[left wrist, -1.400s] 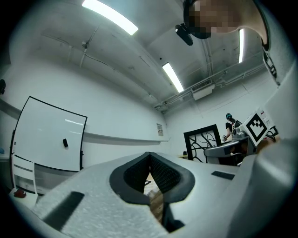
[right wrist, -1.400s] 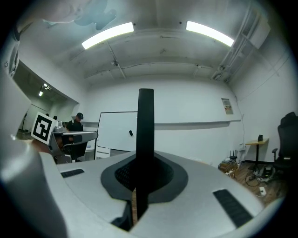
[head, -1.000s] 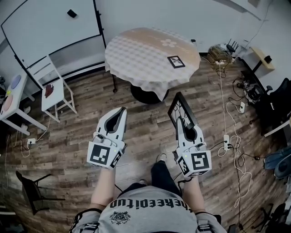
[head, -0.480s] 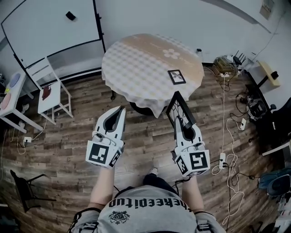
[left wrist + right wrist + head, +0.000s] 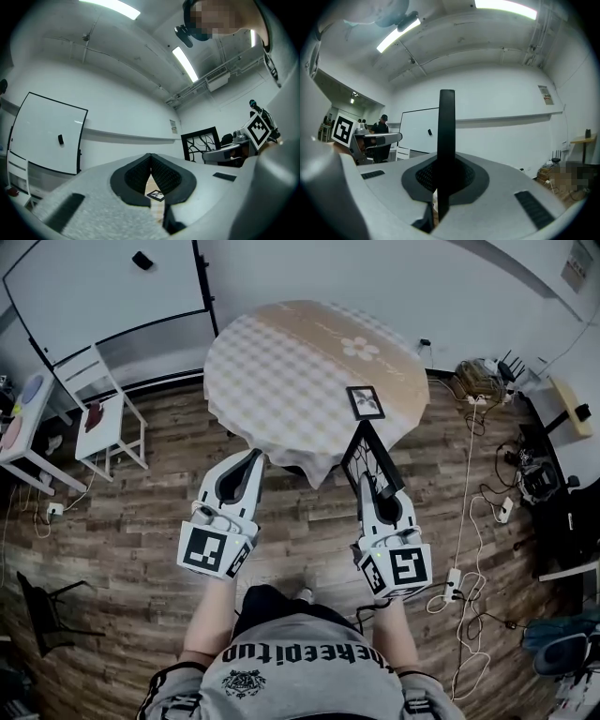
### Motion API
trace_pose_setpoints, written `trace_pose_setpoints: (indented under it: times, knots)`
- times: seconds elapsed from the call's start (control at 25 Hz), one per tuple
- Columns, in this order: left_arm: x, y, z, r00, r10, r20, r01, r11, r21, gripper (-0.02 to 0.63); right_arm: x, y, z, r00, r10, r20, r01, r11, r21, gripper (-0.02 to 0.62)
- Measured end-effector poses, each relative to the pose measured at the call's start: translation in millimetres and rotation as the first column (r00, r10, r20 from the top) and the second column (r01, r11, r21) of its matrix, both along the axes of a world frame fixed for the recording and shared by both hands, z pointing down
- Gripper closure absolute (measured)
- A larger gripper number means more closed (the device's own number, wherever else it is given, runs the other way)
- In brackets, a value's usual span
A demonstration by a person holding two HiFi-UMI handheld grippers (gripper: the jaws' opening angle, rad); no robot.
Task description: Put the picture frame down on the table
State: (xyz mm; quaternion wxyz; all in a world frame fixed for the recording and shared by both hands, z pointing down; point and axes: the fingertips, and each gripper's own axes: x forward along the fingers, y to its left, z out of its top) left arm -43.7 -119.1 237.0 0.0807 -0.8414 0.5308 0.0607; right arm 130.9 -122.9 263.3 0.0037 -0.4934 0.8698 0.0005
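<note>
R gripper (image 5: 368, 484) clamps black rectangular picture frame (image 5: 372, 454) centre-right; L gripper (image 5: 253, 460) closed, empty; round checked-cloth table (image 5: 281, 362) just above, set-down not yet done

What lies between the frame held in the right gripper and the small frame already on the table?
Only a narrow strip of bare checked tablecloth, seen in the head view, separates the held picture frame from the small frame.

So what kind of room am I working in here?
Probably an office or lab workroom: a large whiteboard, a round cloth-covered table, and loose cables with a power strip on the wood floor.
</note>
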Motion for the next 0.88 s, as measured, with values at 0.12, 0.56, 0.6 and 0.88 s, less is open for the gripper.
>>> trace_pose_setpoints:
  times: [0.12,0.56,0.6,0.88]
  knots:
    - [1,-9,5,1.0,-0.016,0.01,0.016,1.0,-0.01,0.591,2,-11,7,1.0,-0.011,0.014,0.011,1.0,-0.01,0.58]
    - [40,51,74,1.0,-0.027,0.008,0.027,0.999,0.024,0.591,39,45,79,1.0,-0.023,0.022,0.023,1.0,0.01,0.58]
    - [44,60,82,1.0,-0.028,0.008,0.028,0.999,0.034,0.592,43,54,88,1.0,-0.024,0.019,0.024,1.0,0.018,0.58]
    - [19,2,84,0.999,0.03,0.011,-0.031,0.999,0.04,0.591,18,5,89,0.999,0.033,0.01,-0.033,0.999,0.027,0.58]
